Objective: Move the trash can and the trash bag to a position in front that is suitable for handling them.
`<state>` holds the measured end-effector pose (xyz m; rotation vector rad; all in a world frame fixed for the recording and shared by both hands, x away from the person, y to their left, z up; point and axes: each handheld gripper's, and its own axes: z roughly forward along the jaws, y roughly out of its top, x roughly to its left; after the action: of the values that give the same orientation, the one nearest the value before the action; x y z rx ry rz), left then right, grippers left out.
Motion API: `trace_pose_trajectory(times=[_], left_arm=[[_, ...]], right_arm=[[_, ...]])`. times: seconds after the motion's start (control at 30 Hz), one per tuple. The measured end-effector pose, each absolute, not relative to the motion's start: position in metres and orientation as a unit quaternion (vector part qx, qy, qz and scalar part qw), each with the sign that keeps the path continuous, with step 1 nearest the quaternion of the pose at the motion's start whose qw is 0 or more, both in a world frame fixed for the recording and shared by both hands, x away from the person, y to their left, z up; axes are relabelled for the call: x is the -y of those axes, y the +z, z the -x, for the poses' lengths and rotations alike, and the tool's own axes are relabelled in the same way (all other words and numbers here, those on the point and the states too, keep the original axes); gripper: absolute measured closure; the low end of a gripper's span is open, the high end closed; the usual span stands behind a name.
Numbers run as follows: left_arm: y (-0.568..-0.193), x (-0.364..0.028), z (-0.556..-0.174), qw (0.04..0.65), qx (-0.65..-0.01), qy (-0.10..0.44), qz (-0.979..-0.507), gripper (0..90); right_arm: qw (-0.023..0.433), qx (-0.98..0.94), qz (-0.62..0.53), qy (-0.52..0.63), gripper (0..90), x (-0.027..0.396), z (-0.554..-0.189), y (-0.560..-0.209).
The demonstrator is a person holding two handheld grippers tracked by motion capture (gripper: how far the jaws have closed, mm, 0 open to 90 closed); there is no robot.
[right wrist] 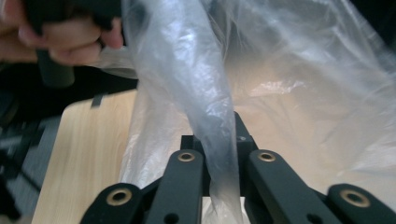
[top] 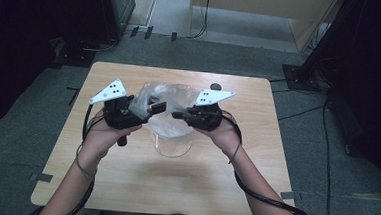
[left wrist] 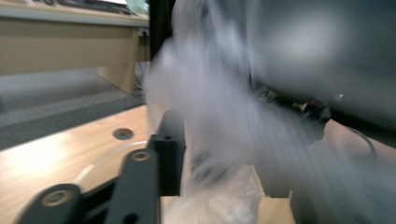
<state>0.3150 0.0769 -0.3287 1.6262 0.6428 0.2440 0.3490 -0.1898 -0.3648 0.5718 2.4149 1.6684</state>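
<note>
Above a clear container at table centre, the right gripper at 3 o'clock pinches a plastic bag, left gripper apparently likewise; pulling apart evenly should avoid tearing.

Plastic bag — motion-blurred, edge-cropped

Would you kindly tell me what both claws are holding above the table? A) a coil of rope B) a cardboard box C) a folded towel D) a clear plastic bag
D: the left claw and right claw each pinch a clear plastic bag, its thin film bunched between the right claw's jaws in the right gripper view.
</note>
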Motion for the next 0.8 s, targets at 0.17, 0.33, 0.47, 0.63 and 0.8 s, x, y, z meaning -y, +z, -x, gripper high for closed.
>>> trace_pose_trajectory(times=[0.17, 0.33, 0.47, 0.63, 0.8], left_arm=[[-0.329, -0.087, -0.318, 0.637, -0.296, 0.125, -0.701, 49.7], [-0.328, -0.091, -0.317, 0.624, -0.302, 0.152, -0.705, 46.3], [-0.331, -0.086, -0.316, 0.616, -0.299, 0.15, -0.713, 45.2], [-0.343, -0.066, -0.315, 0.605, -0.284, 0.121, -0.734, 42.6], [-0.358, -0.039, -0.311, 0.6, -0.247, 0.132, -0.749, 30.0]], right_arm=[[0.071, -0.767, -0.255, 0.584, 89.6, 0.208, -0.359, -0.363], [0.101, -0.733, -0.301, 0.601, 89.6, 0.224, -0.365, -0.357], [0.109, -0.712, -0.316, 0.617, 89.5, 0.229, -0.366, -0.351], [0.118, -0.688, -0.317, 0.642, 88.6, 0.228, -0.363, -0.339], [0.055, -0.68, -0.292, 0.67, 87.3, 0.21, -0.351, -0.327]])
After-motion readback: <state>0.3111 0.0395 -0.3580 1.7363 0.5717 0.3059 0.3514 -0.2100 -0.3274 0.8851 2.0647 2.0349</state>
